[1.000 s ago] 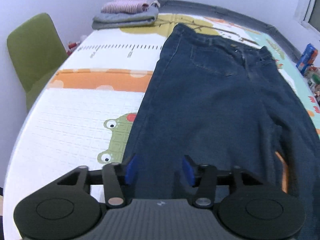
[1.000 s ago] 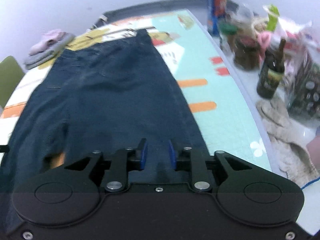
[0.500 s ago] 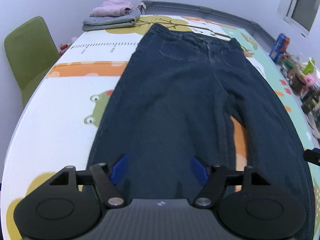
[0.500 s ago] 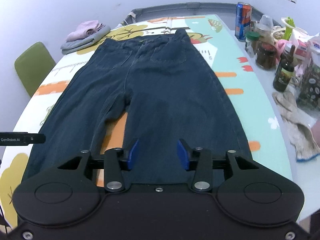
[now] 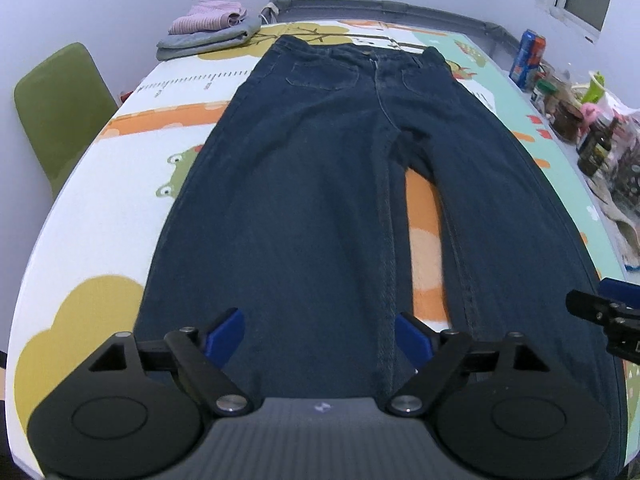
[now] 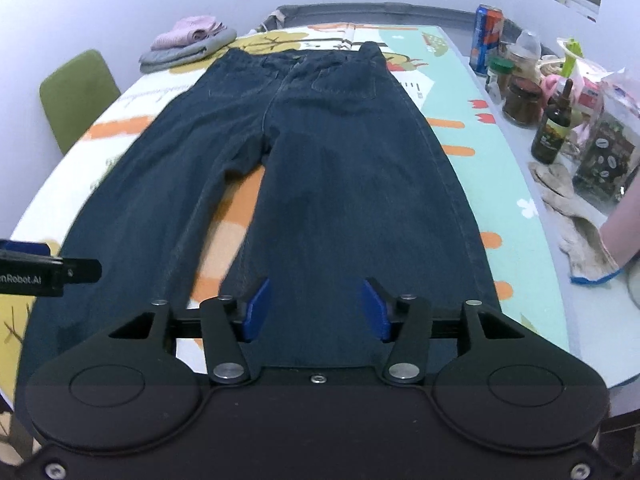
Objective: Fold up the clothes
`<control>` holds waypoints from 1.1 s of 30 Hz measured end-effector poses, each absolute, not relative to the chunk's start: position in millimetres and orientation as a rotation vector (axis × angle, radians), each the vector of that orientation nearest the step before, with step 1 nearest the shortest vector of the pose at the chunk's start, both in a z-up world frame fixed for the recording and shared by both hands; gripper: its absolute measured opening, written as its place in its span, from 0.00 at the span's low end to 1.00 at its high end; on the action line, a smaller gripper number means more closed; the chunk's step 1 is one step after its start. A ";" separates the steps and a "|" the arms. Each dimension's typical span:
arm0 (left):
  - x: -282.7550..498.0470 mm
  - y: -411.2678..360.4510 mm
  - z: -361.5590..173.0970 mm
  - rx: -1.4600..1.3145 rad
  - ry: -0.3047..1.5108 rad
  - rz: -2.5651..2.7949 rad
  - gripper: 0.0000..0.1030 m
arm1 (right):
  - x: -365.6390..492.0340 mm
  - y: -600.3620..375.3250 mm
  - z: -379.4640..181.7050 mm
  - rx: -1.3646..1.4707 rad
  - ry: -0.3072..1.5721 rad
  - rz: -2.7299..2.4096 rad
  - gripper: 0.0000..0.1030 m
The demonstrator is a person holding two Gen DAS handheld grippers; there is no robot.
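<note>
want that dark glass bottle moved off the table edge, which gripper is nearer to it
Right. The right gripper hangs over the jeans leg on the bottle's side, the dark bottle ahead to its right. The left gripper is over the other leg, farther across the table.

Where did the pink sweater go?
The pink sweater sits on a folded grey garment at the table's far left corner, beyond the jeans and near the green chair.

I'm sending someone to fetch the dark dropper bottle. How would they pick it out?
Go to the table's cluttered right edge, beyond the play mat. The dark dropper bottle stands upright between a brown jar and a coffee-bean bag. Only it has a slim black neck and a green-and-yellow label.
</note>
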State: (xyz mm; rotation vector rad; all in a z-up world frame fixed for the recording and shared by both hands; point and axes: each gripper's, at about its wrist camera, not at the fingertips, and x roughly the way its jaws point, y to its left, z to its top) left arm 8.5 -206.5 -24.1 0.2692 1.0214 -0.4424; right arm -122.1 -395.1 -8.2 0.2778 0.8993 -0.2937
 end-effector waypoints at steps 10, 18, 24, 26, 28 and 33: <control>-29.4 -197.4 -22.9 0.300 1.039 -0.457 0.83 | -161.2 -380.1 -7.8 0.291 0.950 -0.308 0.50; -42.5 -179.8 3.6 0.343 1.101 -0.532 0.89 | -172.3 -352.5 35.8 0.314 0.966 -0.345 0.67; -54.3 -163.9 22.8 0.375 1.069 -0.576 0.92 | -177.7 -327.3 66.7 0.332 0.994 -0.364 0.74; -58.8 -161.7 26.6 0.402 1.061 -0.575 0.92 | -181.3 -321.3 71.8 0.348 1.007 -0.367 0.75; -61.7 -160.3 30.9 0.411 1.059 -0.564 0.92 | -186.5 -317.3 75.2 0.371 1.018 -0.368 0.76; -65.3 -158.8 42.0 0.413 1.071 -0.517 0.92 | -199.1 -315.1 79.6 0.389 1.025 -0.390 0.77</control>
